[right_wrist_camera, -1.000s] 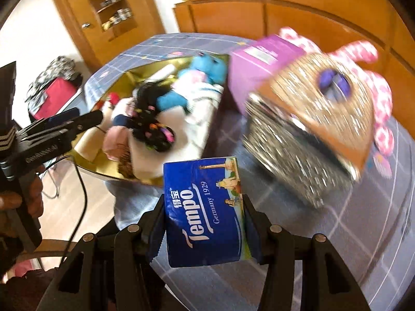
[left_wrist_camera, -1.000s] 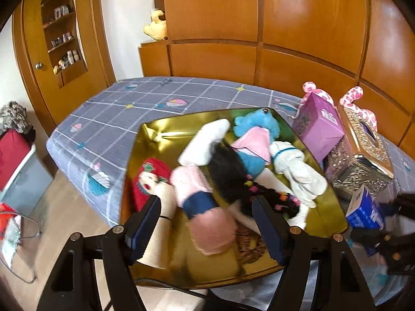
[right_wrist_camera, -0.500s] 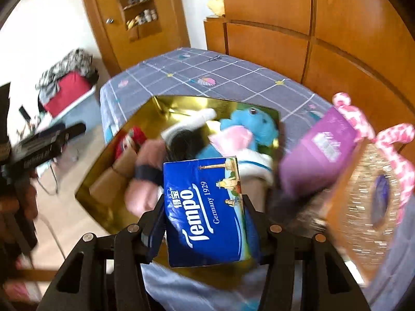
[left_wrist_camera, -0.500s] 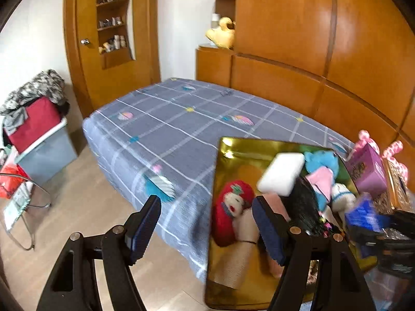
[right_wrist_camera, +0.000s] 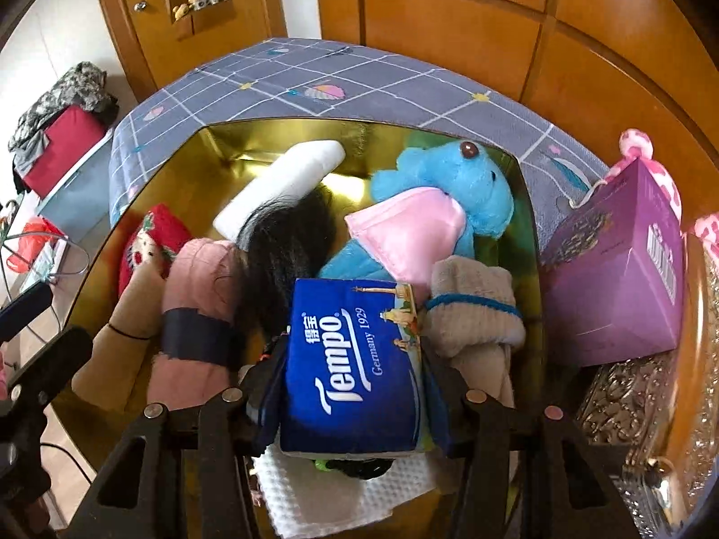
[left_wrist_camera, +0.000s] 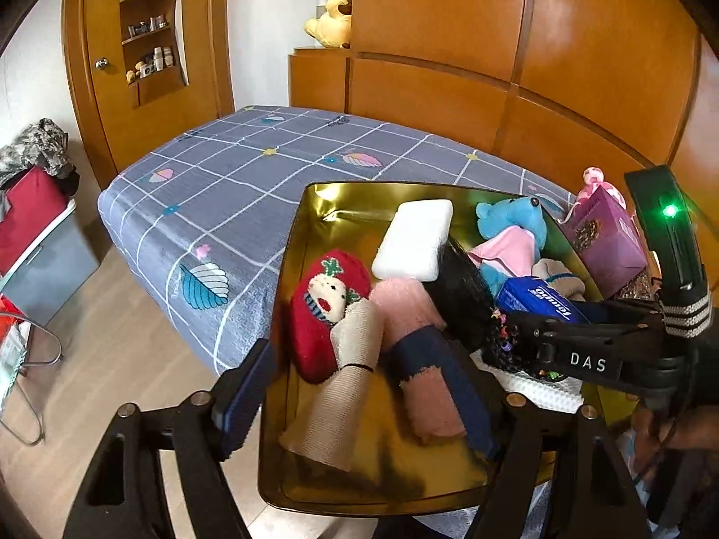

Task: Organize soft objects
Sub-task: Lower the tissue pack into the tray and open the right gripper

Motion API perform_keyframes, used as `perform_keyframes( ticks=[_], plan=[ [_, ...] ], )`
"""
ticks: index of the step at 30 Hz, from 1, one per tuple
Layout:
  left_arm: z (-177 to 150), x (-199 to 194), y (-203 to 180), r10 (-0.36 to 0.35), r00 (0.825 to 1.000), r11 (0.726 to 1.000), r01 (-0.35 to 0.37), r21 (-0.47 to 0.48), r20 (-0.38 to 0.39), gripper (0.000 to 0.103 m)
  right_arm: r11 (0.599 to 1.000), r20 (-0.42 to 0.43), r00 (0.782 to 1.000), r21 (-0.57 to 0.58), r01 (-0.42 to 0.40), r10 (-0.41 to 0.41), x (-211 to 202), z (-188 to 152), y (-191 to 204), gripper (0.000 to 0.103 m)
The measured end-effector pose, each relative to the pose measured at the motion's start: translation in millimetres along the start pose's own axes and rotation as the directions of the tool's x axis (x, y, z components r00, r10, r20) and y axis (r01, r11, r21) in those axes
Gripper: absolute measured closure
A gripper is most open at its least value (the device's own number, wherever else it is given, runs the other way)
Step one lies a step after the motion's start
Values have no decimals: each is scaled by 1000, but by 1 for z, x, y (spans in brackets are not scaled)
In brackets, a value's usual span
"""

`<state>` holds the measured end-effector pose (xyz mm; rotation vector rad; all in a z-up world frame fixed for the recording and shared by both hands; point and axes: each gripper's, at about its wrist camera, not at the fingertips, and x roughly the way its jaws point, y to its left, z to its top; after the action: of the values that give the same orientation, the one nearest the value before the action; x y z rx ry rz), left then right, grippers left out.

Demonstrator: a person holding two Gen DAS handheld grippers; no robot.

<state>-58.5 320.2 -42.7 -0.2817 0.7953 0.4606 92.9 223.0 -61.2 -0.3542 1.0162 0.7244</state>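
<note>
Most soft things already lie in the gold tray. The right gripper grips the tissue pack above the tray, not yet released; the left gripper, jaws just opening wider, holds nothing at the tray's near rim.

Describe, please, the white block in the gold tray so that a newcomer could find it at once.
On the grey checked bed sits a gold tray piled with soft things. Toward its far end, between the red Christmas sock and the blue plush toy, lies the white block, tilted on the black hair. It alone is plain white, smooth and rectangular with rounded corners.
</note>
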Motion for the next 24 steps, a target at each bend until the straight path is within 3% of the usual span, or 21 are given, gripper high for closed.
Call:
perform_keyframes(
  ticks=[7, 13, 19, 24],
  plan=[
    [0, -8, -6, -1, 1000, 1000, 1, 13, 23, 19, 998, 29, 999, 44, -43, 42, -7, -7, -6, 50],
    [0, -12, -12, -3, 999, 1000, 2, 24, 32, 16, 999, 64, 998, 45, -18, 16, -16, -15, -5, 47],
    [-1, -19, -21, -7, 999, 999, 5, 37, 52, 9, 999, 105, 994, 37, 15, -19, -28, -20, -7, 37],
    [-2, -25, -29, 1, 998, 999, -4, 49, 68, 6, 998, 145, 988, 40, 39, -45, -41, -26, -10, 37]
  ],
)
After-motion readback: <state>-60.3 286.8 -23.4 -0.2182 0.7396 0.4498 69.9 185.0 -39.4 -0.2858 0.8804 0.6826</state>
